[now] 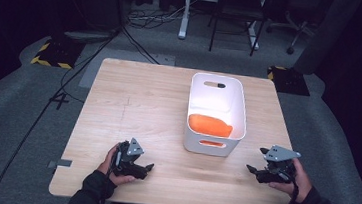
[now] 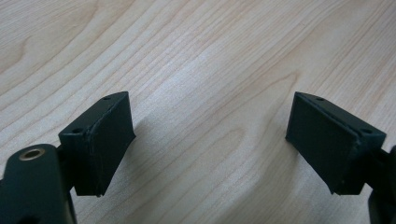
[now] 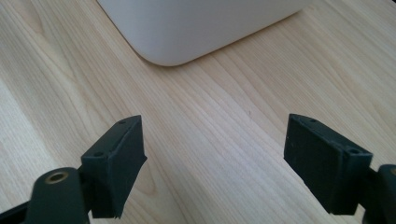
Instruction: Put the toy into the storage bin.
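The orange cloth (image 1: 209, 125) lay in the white bin (image 1: 242, 113) far right on the counter (image 1: 133, 107). The left gripper (image 1: 148, 168) and the right gripper (image 1: 251, 168) rested near, both released and empty. Placing looked finished; the next move probably called for reaching the bin.

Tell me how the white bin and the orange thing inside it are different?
The white bin is a stiff, smooth box with handle slots, while the orange thing looks soft and lumpy, like folded cloth. The bin is far bigger; the orange thing covers just the near end of its floor. The bin stands on the wooden table; the orange thing lies inside the bin. Both sit untouched, away from either claw.
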### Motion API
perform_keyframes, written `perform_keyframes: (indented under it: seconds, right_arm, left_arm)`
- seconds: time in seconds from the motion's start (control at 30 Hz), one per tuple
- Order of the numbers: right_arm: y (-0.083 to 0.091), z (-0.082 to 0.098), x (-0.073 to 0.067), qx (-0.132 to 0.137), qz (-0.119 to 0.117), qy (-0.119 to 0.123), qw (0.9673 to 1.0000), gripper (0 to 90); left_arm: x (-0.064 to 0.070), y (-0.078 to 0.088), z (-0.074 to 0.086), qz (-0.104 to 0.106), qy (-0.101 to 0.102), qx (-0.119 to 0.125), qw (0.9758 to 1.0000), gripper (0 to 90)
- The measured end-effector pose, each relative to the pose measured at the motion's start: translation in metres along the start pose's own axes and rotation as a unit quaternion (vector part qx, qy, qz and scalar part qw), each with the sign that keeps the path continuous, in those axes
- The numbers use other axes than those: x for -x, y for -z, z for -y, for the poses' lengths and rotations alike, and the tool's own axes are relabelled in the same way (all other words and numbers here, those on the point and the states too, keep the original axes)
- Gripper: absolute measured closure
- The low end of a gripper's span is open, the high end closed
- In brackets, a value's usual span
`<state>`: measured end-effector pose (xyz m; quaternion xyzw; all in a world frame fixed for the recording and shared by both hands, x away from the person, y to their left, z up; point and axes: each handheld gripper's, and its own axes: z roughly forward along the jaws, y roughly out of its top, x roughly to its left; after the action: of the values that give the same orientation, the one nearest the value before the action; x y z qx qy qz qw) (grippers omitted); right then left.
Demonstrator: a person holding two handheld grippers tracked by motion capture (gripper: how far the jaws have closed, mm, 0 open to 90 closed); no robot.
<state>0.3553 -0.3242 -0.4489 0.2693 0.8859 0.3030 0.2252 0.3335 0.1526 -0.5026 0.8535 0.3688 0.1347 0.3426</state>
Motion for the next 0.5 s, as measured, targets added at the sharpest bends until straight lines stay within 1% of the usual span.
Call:
perform_keyframes:
  seconds: [0.2,0.23,0.3,0.43,0.47,0.5]
  right_arm:
    - [0.001,0.008,0.002,-0.003,-0.002,-0.006,1.0,20.7]
    - [0.0,0.009,0.002,-0.003,-0.005,-0.003,1.0,20.7]
    - [-0.001,0.012,0.002,-0.003,-0.002,-0.008,1.0,20.7]
    - [-0.002,0.018,0.003,-0.01,-0.002,-0.012,0.9999,20.7]
    - [-0.002,0.018,0.003,-0.011,0.0,-0.016,0.9998,20.6]
    - [-0.002,0.02,0.005,-0.012,-0.003,-0.013,0.9998,20.7]
  left_arm:
    - [0.0,0.0,0.0,-0.001,0.0,0.0,1.0,15.2]
    - [0.0,0.0,0.0,0.0,0.0,0.0,1.0,15.1]
    - [0.0,0.0,0.0,0.0,0.0,-0.001,1.0,15.2]
    - [0.0,0.0,0.0,-0.001,0.0,0.0,1.0,15.2]
    - [0.0,0.0,0.0,-0.001,0.0,-0.001,1.0,15.2]
    - [0.0,0.0,0.0,0.0,0.0,0.0,1.0,15.2]
